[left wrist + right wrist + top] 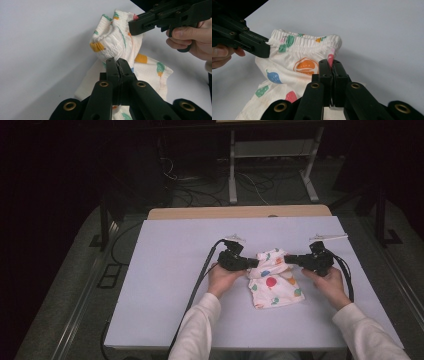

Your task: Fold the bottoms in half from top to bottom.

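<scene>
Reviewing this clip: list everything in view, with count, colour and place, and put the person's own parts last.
shorts: one, white with coloured fruit print, middle of the table, waistband lifted
table: one, pale grey top, wooden far edge
white frame: one, on the floor beyond the table
floor cables: several, dark, beyond the table
left gripper: one, black, shut on the waistband's left side
right gripper: one, black, shut on the waistband's right side
sleeves: two, white, bottom edge

Fruit-printed white shorts point(272, 282), waistband lifted
</scene>
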